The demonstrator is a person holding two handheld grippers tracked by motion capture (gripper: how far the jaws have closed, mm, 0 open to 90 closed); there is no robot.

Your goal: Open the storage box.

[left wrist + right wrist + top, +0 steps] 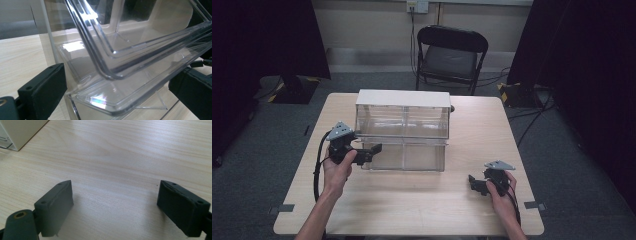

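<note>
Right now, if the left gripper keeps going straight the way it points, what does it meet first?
The left gripper, jaws open, already straddles the lip of the clear lower drawer of the drawer cabinet. Going on, it would likely meet that drawer front first; depth is hard to judge.

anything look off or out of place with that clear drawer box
One thing: the lower left drawer of the clear drawer cabinet sticks out past the front, while the drawers above sit flush. In the left gripper view it lies between the open jaws of the left gripper. No spill or damage shows. The right gripper rests open on the table.
</note>
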